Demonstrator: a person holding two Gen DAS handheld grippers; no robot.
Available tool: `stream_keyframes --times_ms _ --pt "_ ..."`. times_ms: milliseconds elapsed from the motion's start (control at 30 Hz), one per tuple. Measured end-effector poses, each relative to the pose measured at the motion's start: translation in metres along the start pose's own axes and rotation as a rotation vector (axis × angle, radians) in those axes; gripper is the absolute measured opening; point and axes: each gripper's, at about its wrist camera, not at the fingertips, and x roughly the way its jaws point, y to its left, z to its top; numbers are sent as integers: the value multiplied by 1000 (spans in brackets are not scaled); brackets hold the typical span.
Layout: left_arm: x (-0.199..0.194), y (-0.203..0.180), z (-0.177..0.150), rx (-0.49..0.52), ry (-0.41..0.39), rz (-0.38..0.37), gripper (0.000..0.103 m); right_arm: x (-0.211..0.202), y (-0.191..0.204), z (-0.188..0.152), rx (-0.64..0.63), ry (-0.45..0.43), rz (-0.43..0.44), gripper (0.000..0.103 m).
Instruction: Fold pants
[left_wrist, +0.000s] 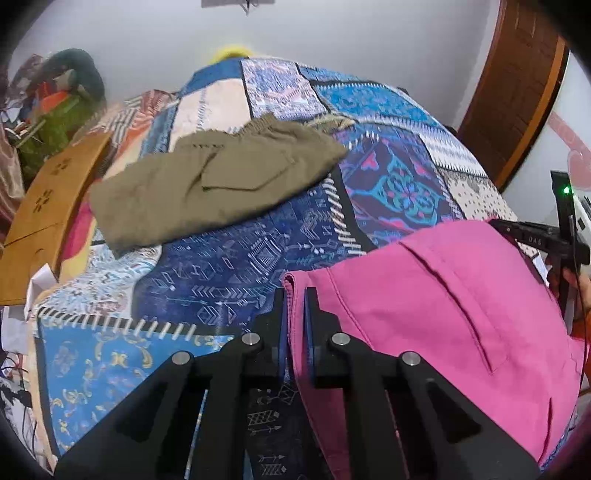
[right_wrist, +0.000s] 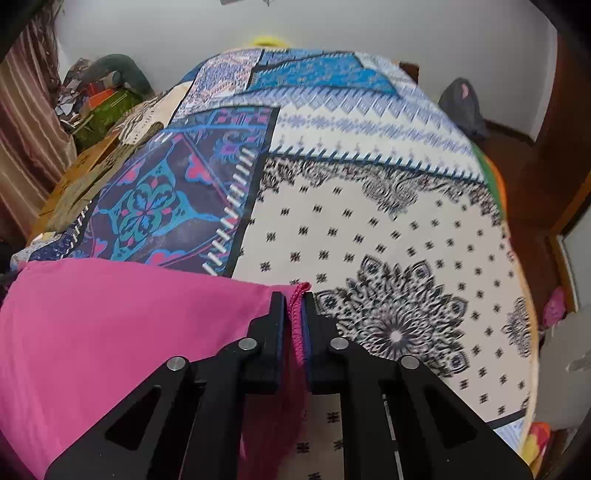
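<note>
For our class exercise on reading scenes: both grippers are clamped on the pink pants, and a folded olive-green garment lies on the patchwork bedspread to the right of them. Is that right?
Not quite. The olive-green garment lies to the left of the pink pants, farther back on the patchwork bedspread, as the left wrist view shows. The left gripper and right gripper are indeed both clamped on the pants.

The left hand-held gripper (left_wrist: 294, 306) is clamping its jaws on a fold of the pink pants (left_wrist: 443, 295). The right hand-held gripper (right_wrist: 294, 310) is pinching the pants' stitched edge, jaws nearly closed.
</note>
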Motion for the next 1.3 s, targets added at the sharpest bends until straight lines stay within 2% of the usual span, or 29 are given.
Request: stream_keyframes --times_ms 67,167,267,333,500,600,733,867,967,1067,1167,1300 --pt "-4 2 2 -3 -11 4 7 -3 1 2 -28 -24 -38 4" --pt "-5 2 4 19 -16 53 7 -1 1 5 -50 -23 -77 3" --pt "4 9 2 1 22 68 7 2 0 6 -57 -3 -106 3" --pt "6 10 0 3 30 57 8 0 0 6 -52 20 -95 3" --pt "-9 5 8 20 14 89 9 -25 11 10 -26 2 -13 6" --pt "-23 -1 15 13 -10 64 12 -44 32 13 -72 -22 24 12" --pt "-38 -19 17 -4 -29 -3 27 -61 59 7 -123 -47 83 36" --pt "-35 -46 4 27 5 -45 28 -59 86 -14 -195 -6 110 37" --pt "-28 -63 -14 58 44 -46 28 -52 92 -34 -212 61 116 37" --pt "-29 -72 -35 96 50 -9 29 -62 87 -48 -190 51 114 37" --pt "-43 -73 -49 119 31 20 33 -74 77 -57 -154 72 124 37" --pt "-65 -62 -64 100 32 25 38 -91 71 -75 -151 74 87 37"
